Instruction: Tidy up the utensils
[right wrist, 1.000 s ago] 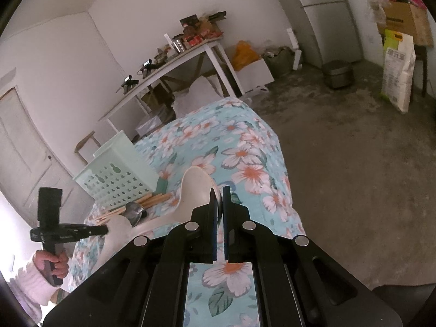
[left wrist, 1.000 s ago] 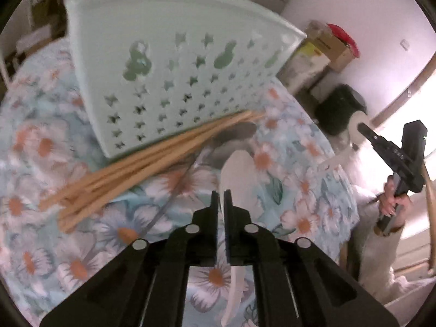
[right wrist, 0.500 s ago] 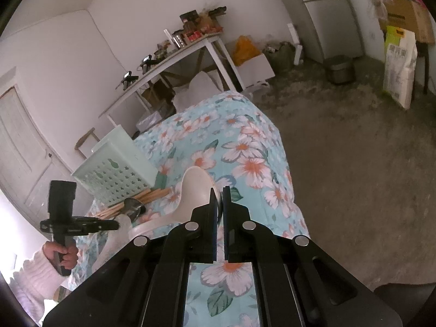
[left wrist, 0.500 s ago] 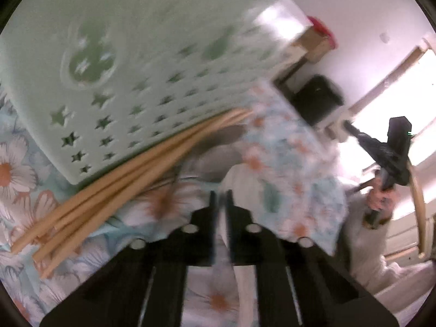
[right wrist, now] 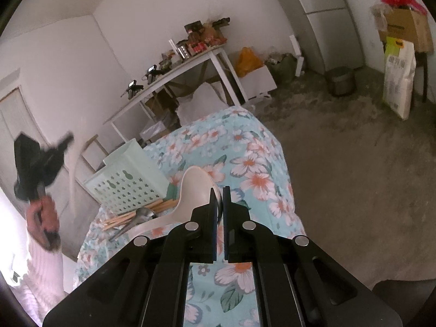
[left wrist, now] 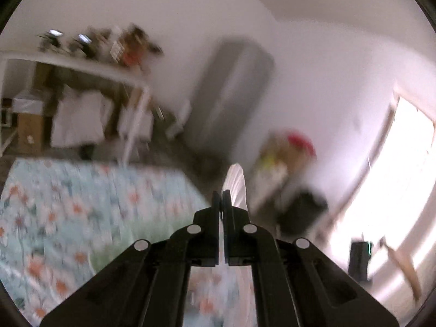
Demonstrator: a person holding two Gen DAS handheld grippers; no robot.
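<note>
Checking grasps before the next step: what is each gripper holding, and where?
Left gripper: white spoon, gripped on its handle. Right gripper: shut; nothing visibly held.

A table (right wrist: 245, 147) draped in a light blue cloth printed with white and orange flowers carries everything. Near its left edge, in the right wrist view, a pale green plastic basket (right wrist: 128, 182) with star-shaped cutouts lies tipped on its side. A bundle of wooden chopsticks (right wrist: 136, 214) lies against the basket's lower edge, with a metal spoon (right wrist: 137, 218) resting across them. Just beside these, a large white ladle (right wrist: 194, 188) lies on the cloth, bowl up.
</note>
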